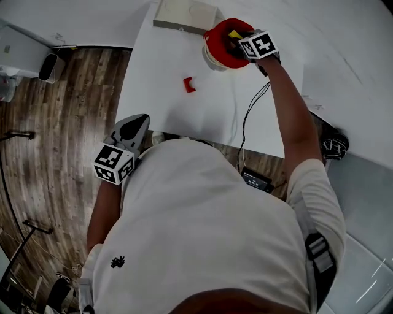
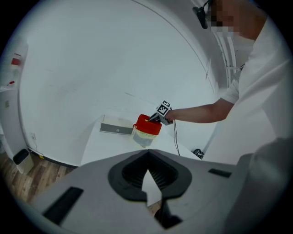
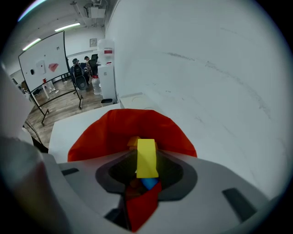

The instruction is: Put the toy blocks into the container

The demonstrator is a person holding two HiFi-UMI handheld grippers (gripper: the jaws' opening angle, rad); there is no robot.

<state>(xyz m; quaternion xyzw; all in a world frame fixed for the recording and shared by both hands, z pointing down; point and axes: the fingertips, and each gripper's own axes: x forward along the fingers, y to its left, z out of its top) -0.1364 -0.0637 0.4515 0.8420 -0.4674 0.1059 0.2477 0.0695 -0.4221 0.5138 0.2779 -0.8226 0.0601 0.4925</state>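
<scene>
Over the red container (image 3: 114,125), right gripper (image 1: 236,38) pinches 1 yellow block (image 3: 147,157) lengthwise along its fingers (image 3: 179,176); left gripper (image 2: 147,180) closed.

Overhead head view, container (image 1: 212,38) shared by all

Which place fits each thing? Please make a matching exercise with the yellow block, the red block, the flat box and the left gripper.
1 yellow block
2 red block
3 flat box
4 left gripper

a lies alone on the table
b at the table's far edge
c empty, near the table's front edge
d in the right gripper, above the container

Pairs: 1-d, 2-a, 3-b, 4-c
</scene>
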